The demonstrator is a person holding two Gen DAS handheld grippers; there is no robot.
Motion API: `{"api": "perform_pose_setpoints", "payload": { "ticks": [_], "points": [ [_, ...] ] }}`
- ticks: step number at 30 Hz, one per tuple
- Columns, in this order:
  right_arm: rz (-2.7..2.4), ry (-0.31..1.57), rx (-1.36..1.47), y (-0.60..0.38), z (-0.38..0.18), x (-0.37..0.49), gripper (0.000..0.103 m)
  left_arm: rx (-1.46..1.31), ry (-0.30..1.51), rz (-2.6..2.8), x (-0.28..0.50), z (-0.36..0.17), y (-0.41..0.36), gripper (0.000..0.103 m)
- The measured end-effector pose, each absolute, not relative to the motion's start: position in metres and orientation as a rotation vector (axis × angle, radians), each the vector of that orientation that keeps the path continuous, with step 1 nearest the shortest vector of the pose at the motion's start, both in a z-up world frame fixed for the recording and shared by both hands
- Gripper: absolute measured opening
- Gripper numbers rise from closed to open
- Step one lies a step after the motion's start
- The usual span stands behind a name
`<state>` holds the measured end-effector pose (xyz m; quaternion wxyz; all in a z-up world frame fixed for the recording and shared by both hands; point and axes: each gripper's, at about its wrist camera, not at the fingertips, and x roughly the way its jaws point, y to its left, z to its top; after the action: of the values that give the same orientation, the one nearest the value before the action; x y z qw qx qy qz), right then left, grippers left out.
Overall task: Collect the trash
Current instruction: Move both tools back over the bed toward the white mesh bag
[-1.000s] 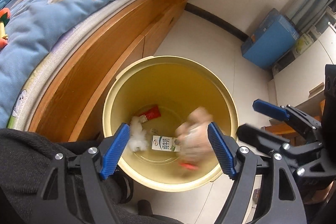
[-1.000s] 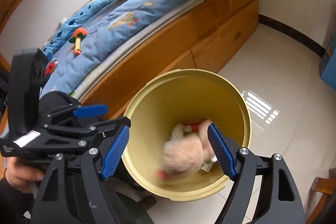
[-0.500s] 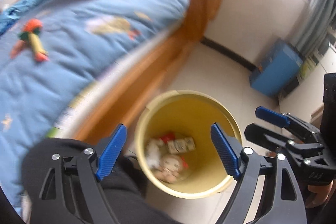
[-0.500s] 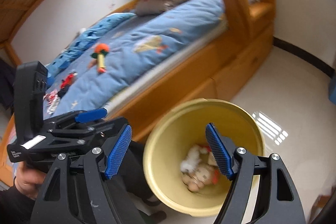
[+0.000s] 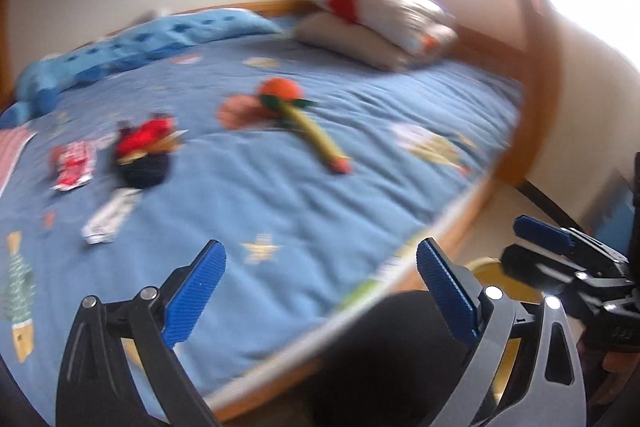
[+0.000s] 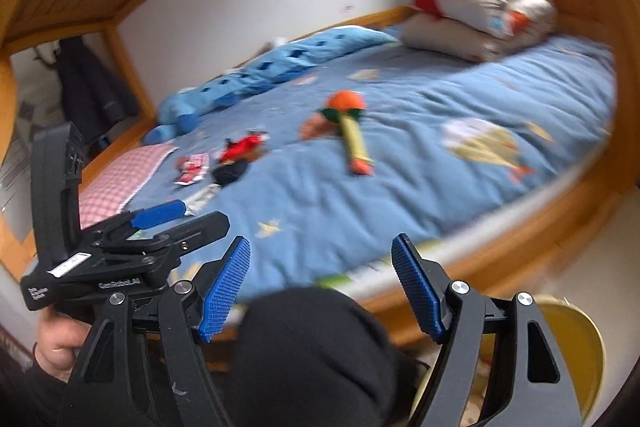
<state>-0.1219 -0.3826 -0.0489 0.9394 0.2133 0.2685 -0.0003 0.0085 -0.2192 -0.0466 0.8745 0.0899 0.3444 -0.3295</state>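
Here, both cameras were directed at the bed (image 5: 304, 195), and the step in hand was judged to be the search for the next piece of trash. The left hand-held gripper (image 5: 320, 287) was held wide open and empty above the near edge of the quilt; the right hand-held gripper (image 6: 320, 283) was likewise spread wide, with nothing between its blue pads (image 6: 226, 285).

The remaining trash was seen well ahead of both grippers, on the far left part of the quilt: a red-and-white wrapper (image 5: 74, 165), a white wrapper (image 5: 110, 217) just nearer, and a red-and-dark crumpled item (image 5: 146, 155) between them and the toy. What the crumpled item was could not be told through the blur. A carrot-shaped toy (image 5: 308, 125) lay near the middle of the bed, and stacked pillows (image 5: 380, 21) at its head. The yellow bin (image 6: 576, 351) stood on the floor beside the bed frame, at the lower right of both views.

The next move was judged to call for a long reach across the quilt and a low, flat approach, since thin wrappers on soft bedding are hard to pinch.

Compared with half a second earlier, the bin's interior and its contents were no longer centred between the pads; the view had been raised from the bin to the bed.
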Motion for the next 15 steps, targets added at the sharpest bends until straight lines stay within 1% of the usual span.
{"api": "perform_pose_setpoints", "payload": {
  "ticks": [7,15],
  "points": [
    [0.160,0.546,0.406,-0.337,-0.036,-0.043,0.071,0.123,0.722,-0.521,0.062,-0.047,-0.158,0.096],
    [0.246,0.560,0.371,-0.297,-0.033,0.018,0.071,0.108,0.725,-0.434,0.101,-0.049,-0.118,0.096]
  ]
}}
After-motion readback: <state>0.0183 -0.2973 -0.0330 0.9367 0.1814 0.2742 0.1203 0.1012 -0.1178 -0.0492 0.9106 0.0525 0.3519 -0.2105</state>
